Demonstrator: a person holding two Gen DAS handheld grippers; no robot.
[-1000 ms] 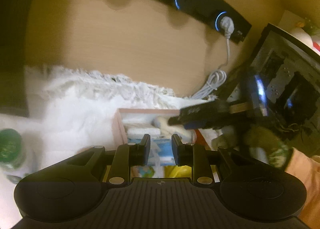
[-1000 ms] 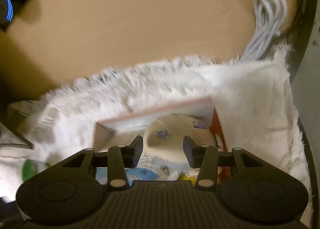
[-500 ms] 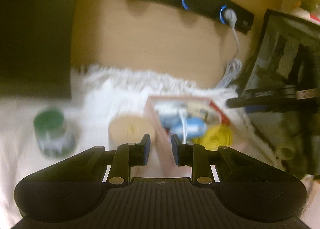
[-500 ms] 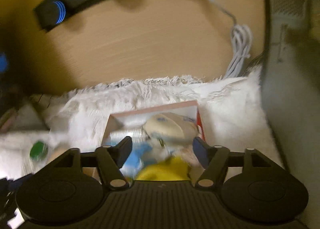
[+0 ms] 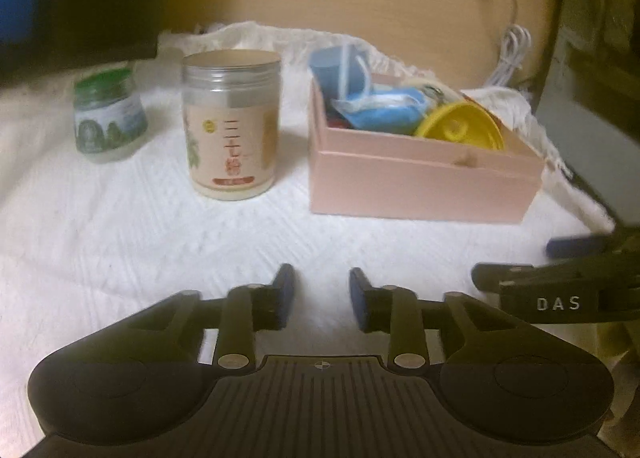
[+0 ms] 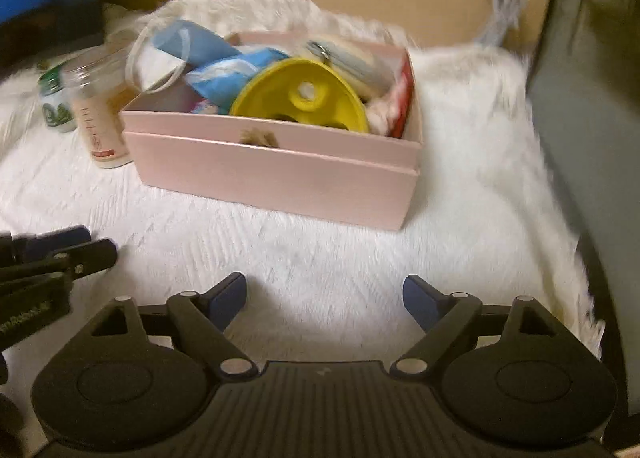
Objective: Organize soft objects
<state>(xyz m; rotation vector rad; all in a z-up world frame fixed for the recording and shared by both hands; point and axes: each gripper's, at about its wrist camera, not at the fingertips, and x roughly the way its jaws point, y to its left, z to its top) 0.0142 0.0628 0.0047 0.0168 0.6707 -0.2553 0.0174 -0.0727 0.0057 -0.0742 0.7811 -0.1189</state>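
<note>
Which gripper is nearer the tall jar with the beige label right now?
Left. The left gripper sits in front of the jar, jaws empty and just opening. The right gripper faces the pink box, with the jar beyond the box's left end.

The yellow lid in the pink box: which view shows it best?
The right wrist view: the yellow lid sits near centre, its inner face and hub visible. The left wrist view shows it smaller, off to the right.

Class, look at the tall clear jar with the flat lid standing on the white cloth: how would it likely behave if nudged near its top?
The jar is taller than wide, so it might tip. Its round body would probably roll afterwards. The soft white cloth beneath may make it less steady.
</note>
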